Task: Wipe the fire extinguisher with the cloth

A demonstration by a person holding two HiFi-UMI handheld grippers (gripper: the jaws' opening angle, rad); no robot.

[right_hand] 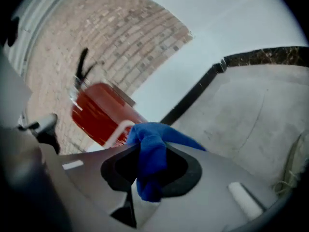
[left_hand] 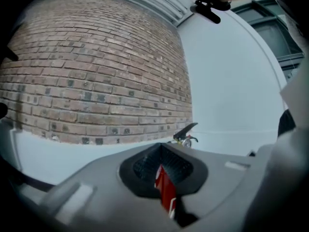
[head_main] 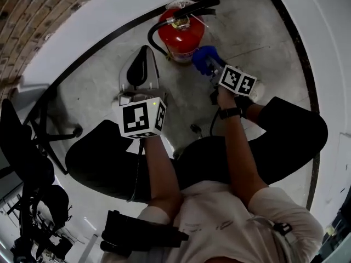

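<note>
The red fire extinguisher [head_main: 181, 34] stands on the concrete floor against the white wall, its black hose looping down its left side. My right gripper [head_main: 215, 69] is shut on a bunched blue cloth [head_main: 205, 58], which sits at the extinguisher's lower right side. In the right gripper view the cloth [right_hand: 150, 153] hangs from the jaws of that gripper [right_hand: 152, 166], just in front of the red cylinder [right_hand: 99, 112]. My left gripper [head_main: 140, 70] is held left of and below the extinguisher, jaws together with nothing in them. Its own view shows the gripper [left_hand: 164, 166] and the extinguisher's handle [left_hand: 186, 132] beyond it.
A black skirting strip [head_main: 98, 45] runs along the foot of the white wall. A brick wall [head_main: 33, 10] rises at the upper left. A black chair base [head_main: 38, 141] stands to the left. The person's knees in dark trousers [head_main: 290, 130] frame the floor.
</note>
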